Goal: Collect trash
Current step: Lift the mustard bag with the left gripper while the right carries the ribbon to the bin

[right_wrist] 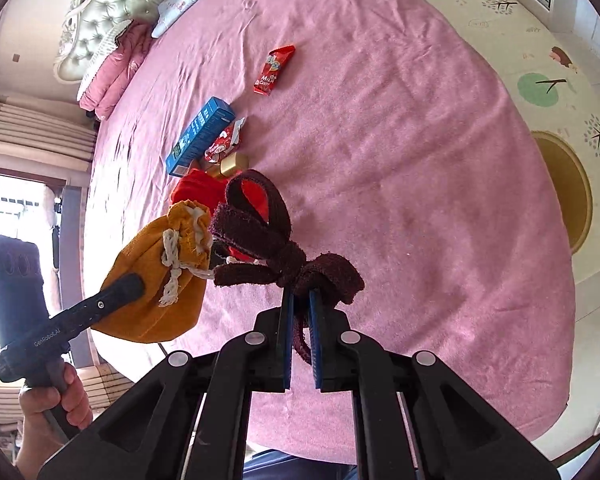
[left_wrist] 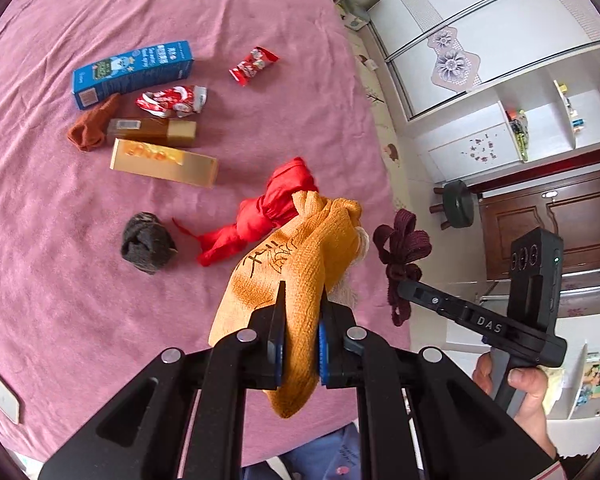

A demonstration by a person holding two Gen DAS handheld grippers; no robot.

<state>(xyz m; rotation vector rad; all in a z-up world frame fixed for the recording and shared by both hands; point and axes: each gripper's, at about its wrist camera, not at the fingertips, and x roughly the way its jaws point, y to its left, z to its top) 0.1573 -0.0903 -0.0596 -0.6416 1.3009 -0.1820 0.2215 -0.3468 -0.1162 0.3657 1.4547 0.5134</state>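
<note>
1. Left gripper (left_wrist: 300,328) is clamped on an orange drawstring pouch (left_wrist: 296,264), held up above a pink bed sheet (left_wrist: 180,0); the blue pads pinch the fabric from both sides.
2. The pouch's gathered mouth with its white cord (right_wrist: 174,264) points away from the gripper; black writing shows on its side.
3. Right gripper (right_wrist: 300,320) is closed on a dark maroon knotted fabric strip (right_wrist: 268,236), also lifted off the bed, just right of the pouch.
4. A hand (left_wrist: 516,388) holds the right gripper's handle; another hand (right_wrist: 56,400) holds the left one.
5. Trash lying on the sheet, far left in the left wrist view: a blue carton (left_wrist: 132,72), a crumpled red-and-white wrapper (left_wrist: 172,102), a red candy wrapper (left_wrist: 254,65) farther right, a gold box (left_wrist: 164,162), and a brown-gold box (left_wrist: 152,131) touching a rust-brown sock (left_wrist: 92,126).
6. A red cloth (left_wrist: 260,212) lies behind the pouch, partly hidden by it; a balled dark grey sock (left_wrist: 148,242) sits to its left.
7. Pillows (right_wrist: 112,64) and a tufted headboard (right_wrist: 112,4) are at the bed's far end.
</note>
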